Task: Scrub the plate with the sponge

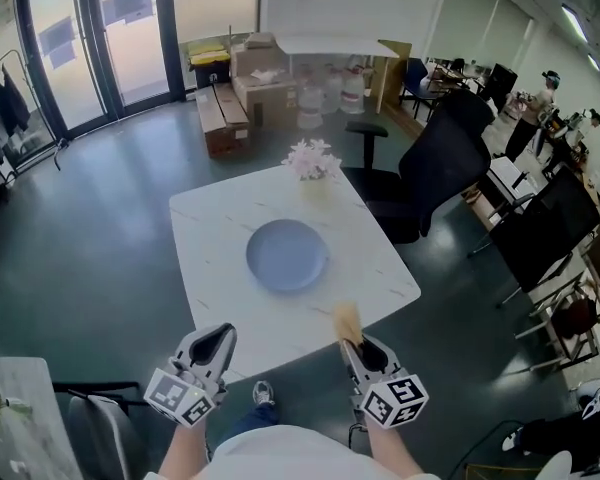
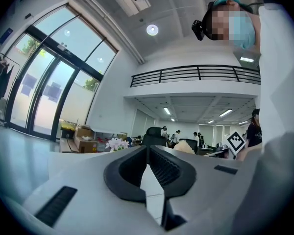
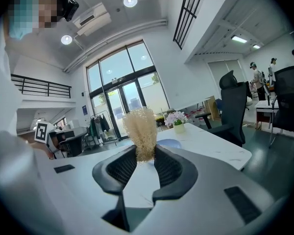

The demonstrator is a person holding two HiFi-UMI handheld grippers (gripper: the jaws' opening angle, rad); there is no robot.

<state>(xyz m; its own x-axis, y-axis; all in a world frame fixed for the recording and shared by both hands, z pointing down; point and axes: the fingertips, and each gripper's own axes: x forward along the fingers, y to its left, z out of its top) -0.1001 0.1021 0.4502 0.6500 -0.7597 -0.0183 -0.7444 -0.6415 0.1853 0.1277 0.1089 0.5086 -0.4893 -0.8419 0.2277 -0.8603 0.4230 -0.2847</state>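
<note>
r gripper (image 1: 359,347) clamped on the tan mesh sponge (image 1: 347,320), which sticks up past the jaw tips, over the near edge of the white table (image 1: 208,230). l gripper (image 1: 216,337) jaws together, nothing btwn them, also at the near edge. blue plate (image 1: 286,254) lies flat mid-table, apart from the 2 grippers. flower pot (image 1: 312,159) at the far edge, beyond the plate.

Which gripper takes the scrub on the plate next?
Right. The right gripper is shut on the sponge, with the plate ahead of it. The left gripper is shut and empty.
</note>
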